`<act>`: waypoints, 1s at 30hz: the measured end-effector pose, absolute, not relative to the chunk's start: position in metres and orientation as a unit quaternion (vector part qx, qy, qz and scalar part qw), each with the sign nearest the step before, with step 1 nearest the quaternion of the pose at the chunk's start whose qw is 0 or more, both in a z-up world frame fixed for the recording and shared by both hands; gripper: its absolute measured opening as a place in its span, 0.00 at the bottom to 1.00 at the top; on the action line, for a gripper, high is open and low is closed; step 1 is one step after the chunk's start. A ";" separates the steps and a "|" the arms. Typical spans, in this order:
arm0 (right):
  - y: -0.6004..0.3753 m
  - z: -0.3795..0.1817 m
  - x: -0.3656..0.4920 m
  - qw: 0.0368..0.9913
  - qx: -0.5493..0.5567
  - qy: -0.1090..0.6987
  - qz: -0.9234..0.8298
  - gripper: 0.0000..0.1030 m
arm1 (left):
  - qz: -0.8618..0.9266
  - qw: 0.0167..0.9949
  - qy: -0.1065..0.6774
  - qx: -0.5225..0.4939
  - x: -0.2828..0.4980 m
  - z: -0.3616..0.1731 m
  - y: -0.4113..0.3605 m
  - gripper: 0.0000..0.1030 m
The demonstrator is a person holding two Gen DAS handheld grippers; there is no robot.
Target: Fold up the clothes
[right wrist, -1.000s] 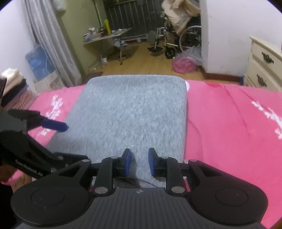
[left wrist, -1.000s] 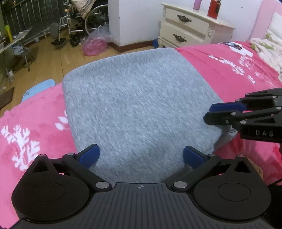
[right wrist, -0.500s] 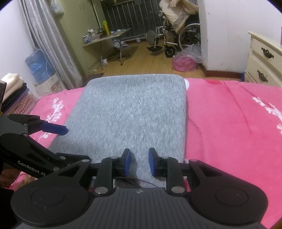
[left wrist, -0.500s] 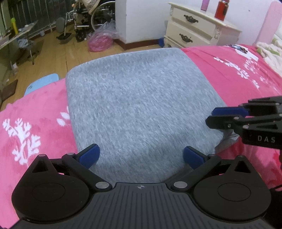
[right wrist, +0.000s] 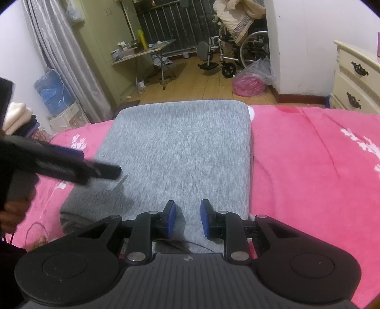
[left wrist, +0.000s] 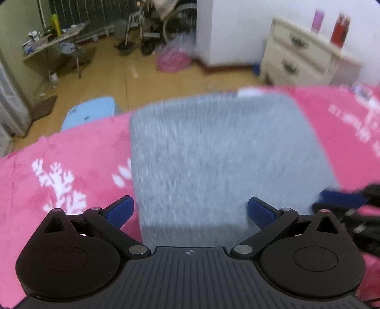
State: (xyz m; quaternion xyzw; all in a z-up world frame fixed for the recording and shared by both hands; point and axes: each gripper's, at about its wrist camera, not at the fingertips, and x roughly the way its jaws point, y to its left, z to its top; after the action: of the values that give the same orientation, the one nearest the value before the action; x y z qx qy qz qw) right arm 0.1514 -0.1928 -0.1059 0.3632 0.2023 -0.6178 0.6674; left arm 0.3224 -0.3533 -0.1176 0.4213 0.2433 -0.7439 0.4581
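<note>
Your right tool (right wrist: 188, 218) hovers with its blue pads parted a little and nothing pinched, over the near edge of the folded grey garment (right wrist: 180, 152). Your left tool (left wrist: 190, 210) is spread wide and empty above the garment's near left part. The garment lies flat on the pink bed (right wrist: 308, 166).

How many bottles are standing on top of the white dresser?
2: a pink bottle on the left, a red bottle right beside it on the white dresser. More may be out of frame.
</note>
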 end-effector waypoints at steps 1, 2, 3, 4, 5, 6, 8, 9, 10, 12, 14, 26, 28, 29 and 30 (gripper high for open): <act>-0.193 -0.105 0.152 0.667 0.364 0.203 -0.618 0.24 | -0.742 0.460 0.245 0.422 0.321 -0.120 -0.353 1.00; -0.194 -0.105 0.152 0.666 0.364 0.205 -0.618 0.25 | -0.740 0.462 0.246 0.422 0.320 -0.122 -0.352 1.00; -0.195 -0.104 0.153 0.665 0.365 0.207 -0.618 0.25 | -0.739 0.463 0.249 0.422 0.319 -0.123 -0.353 1.00; -0.196 -0.102 0.153 0.664 0.367 0.209 -0.617 0.25 | -0.737 0.463 0.253 0.423 0.319 -0.123 -0.353 1.00; -0.198 -0.100 0.152 0.662 0.370 0.210 -0.617 0.25 | -0.735 0.463 0.257 0.423 0.320 -0.122 -0.354 1.00; -0.200 -0.098 0.151 0.660 0.375 0.210 -0.616 0.25 | -0.733 0.463 0.261 0.424 0.320 -0.122 -0.355 1.00; -0.204 -0.091 0.149 0.659 0.381 0.207 -0.614 0.25 | -0.732 0.465 0.261 0.425 0.320 -0.121 -0.355 1.00; -0.207 -0.086 0.149 0.662 0.374 0.207 -0.615 0.25 | -0.731 0.466 0.260 0.425 0.320 -0.120 -0.354 1.00; -0.209 -0.082 0.150 0.666 0.363 0.208 -0.618 0.25 | -0.731 0.467 0.259 0.426 0.320 -0.119 -0.353 1.00; -0.216 -0.074 0.152 0.675 0.340 0.210 -0.620 0.25 | -0.729 0.468 0.259 0.428 0.319 -0.119 -0.353 1.00; -0.225 -0.074 0.154 0.677 0.332 0.217 -0.620 0.25 | -0.727 0.469 0.261 0.429 0.318 -0.119 -0.352 1.00; -0.244 -0.093 0.159 0.670 0.330 0.264 -0.611 0.25 | -0.724 0.469 0.253 0.438 0.318 -0.117 -0.353 1.00; -0.251 -0.087 0.158 0.672 0.316 0.261 -0.617 0.25 | -0.724 0.469 0.252 0.439 0.318 -0.117 -0.354 1.00; -0.255 -0.084 0.156 0.672 0.311 0.259 -0.620 0.25 | -0.724 0.469 0.251 0.439 0.318 -0.117 -0.354 1.00; -0.260 -0.082 0.155 0.674 0.307 0.256 -0.622 0.25 | -0.725 0.469 0.250 0.439 0.318 -0.117 -0.354 1.00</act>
State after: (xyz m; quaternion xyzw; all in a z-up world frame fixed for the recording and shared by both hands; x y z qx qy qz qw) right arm 0.1554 -0.2595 -0.0824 0.3068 0.2558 -0.6220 0.6735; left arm 0.3181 -0.3536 -0.1174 0.4388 0.2503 -0.7246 0.4687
